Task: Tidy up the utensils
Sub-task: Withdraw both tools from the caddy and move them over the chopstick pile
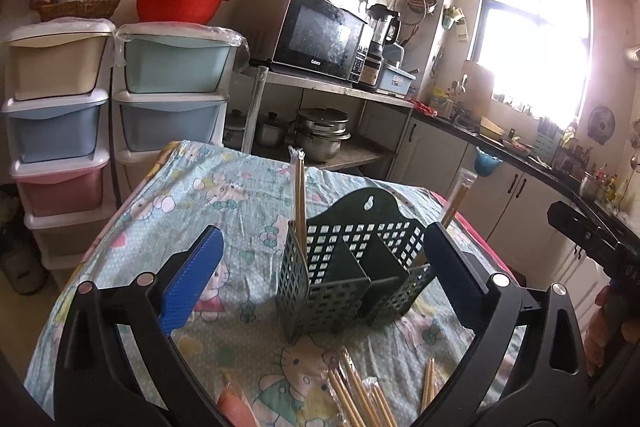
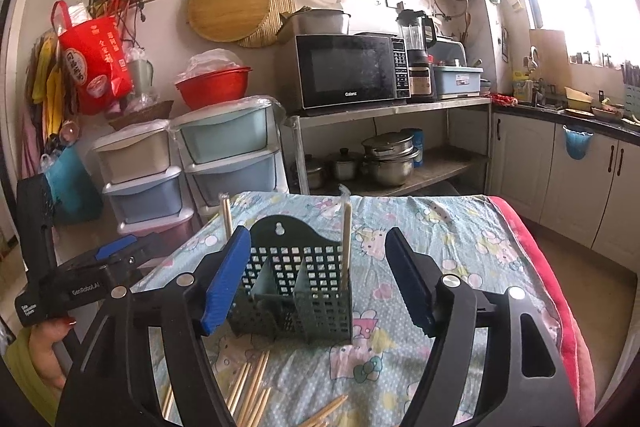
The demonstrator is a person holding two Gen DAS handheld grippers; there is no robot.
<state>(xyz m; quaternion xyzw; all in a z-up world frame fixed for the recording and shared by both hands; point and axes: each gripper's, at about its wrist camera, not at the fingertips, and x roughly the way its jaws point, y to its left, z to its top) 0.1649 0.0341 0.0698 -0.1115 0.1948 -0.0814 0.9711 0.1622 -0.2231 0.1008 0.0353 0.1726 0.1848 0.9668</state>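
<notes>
Both grippers, left (image 1: pixel 320 267) and right (image 2: pixel 316 279), stand wide and empty around the green caddy (image 1: pixel 352 267) on the cloth-covered table (image 1: pixel 160 219), wrapped chopsticks (image 1: pixel 300 203) upright in its end compartments, loose ones (image 2: pixel 252 387) in front; risk: a finger nudging and tipping the light caddy.

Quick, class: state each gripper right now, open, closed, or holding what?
Left gripper: open, holding nothing.
Right gripper: open, holding nothing.

A bright window (image 1: pixel 532 27) lights white cabinets (image 2: pixel 576 179), a microwave (image 2: pixel 352 71) and stacked drawers (image 1: pixel 60 115).
</notes>
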